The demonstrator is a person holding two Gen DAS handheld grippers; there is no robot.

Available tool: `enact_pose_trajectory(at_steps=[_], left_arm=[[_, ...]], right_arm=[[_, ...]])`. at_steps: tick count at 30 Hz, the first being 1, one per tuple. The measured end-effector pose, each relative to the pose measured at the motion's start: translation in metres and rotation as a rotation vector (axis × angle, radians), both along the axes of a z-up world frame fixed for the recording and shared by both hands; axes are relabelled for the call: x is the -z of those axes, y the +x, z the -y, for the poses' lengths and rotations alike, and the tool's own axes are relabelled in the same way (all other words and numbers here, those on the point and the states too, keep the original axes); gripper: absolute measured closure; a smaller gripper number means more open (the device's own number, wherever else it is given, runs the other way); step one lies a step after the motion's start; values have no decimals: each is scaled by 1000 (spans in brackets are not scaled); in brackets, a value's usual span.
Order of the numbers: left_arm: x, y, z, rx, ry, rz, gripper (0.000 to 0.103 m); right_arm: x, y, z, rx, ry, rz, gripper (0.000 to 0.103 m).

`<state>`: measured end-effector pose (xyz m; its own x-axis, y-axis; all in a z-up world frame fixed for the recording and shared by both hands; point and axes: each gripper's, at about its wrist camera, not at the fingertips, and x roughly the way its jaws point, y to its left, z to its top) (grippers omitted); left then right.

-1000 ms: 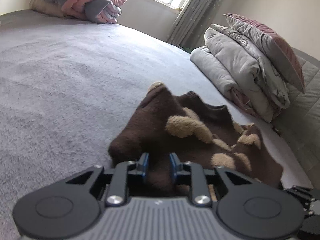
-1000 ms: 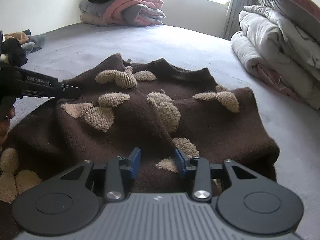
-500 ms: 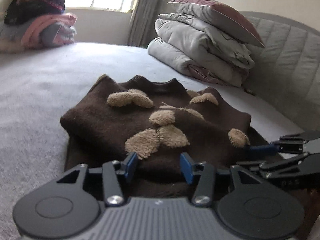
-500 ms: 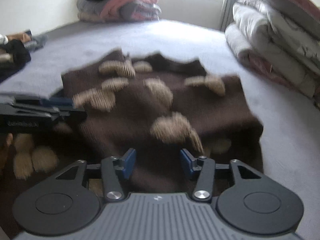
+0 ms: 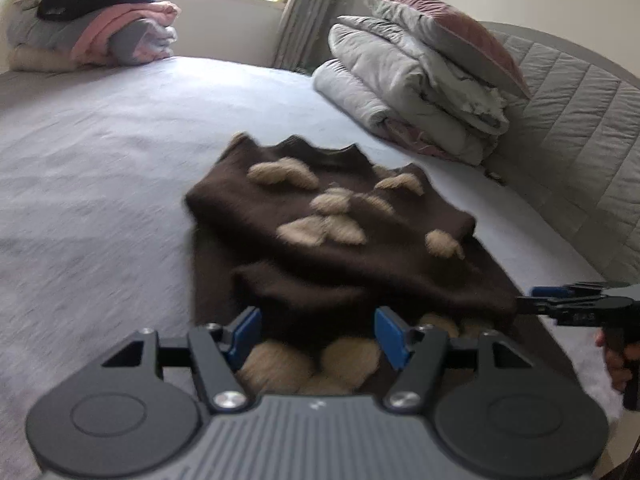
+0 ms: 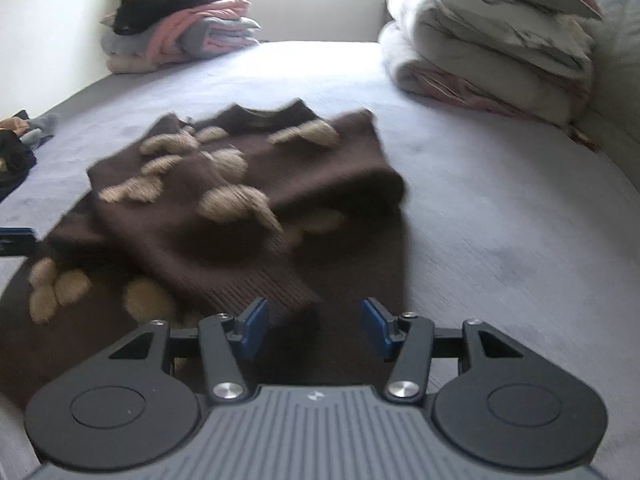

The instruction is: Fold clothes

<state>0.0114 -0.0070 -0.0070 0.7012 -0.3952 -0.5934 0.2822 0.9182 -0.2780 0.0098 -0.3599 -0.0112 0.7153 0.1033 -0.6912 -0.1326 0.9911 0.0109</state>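
A dark brown sweater (image 5: 340, 248) (image 6: 248, 208) with fluffy tan patches lies on the grey bed (image 5: 88, 168) (image 6: 500, 216), its sleeves folded in over the body and the neckline away from me. My left gripper (image 5: 318, 334) is open just above the near hem, nothing between its blue pads. My right gripper (image 6: 314, 326) is open too, hovering over the ribbed cuff at the hem's right side. In the left wrist view the right gripper's fingers (image 5: 560, 300) show at the sweater's right edge, held by a hand (image 5: 618, 360).
Folded clothes are stacked (image 5: 92, 28) (image 6: 176, 32) at the far left under the window. A folded duvet with a pillow on top (image 5: 420, 84) (image 6: 488, 40) lies far right by the quilted headboard (image 5: 572, 128). More garments (image 6: 16, 144) sit at the bed's left edge.
Both grippers opened wider and pulled back toward the hem. The left, shut on the sleeve a second ago, released it folded over the body.
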Motion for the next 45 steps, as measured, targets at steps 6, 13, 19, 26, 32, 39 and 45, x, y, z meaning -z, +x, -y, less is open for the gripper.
enact_pose_trajectory(at_steps=[6, 13, 19, 26, 32, 39, 45], left_arm=[[7, -22, -32, -66, -49, -97, 38], [27, -31, -49, -89, -156, -227, 40], [40, -46, -52, -71, -264, -283, 48], [52, -59, -47, -6, -357, -373, 65], [45, -60, -51, -13, -377, -381, 92], [13, -41, -58, -11, -455, -307, 93], [-17, 1, -58, -48, -482, -205, 93]], right_arm=[[7, -23, 44, 57, 76, -68, 48], [9, -39, 78, 103, 237, -182, 48], [13, -59, 70, 44, 338, -250, 50], [17, -64, 58, 20, 428, -291, 76], [4, -63, 55, 30, 461, -273, 92], [-28, -52, 67, 64, 567, -166, 93], [-45, -8, 70, 132, 617, -79, 93]])
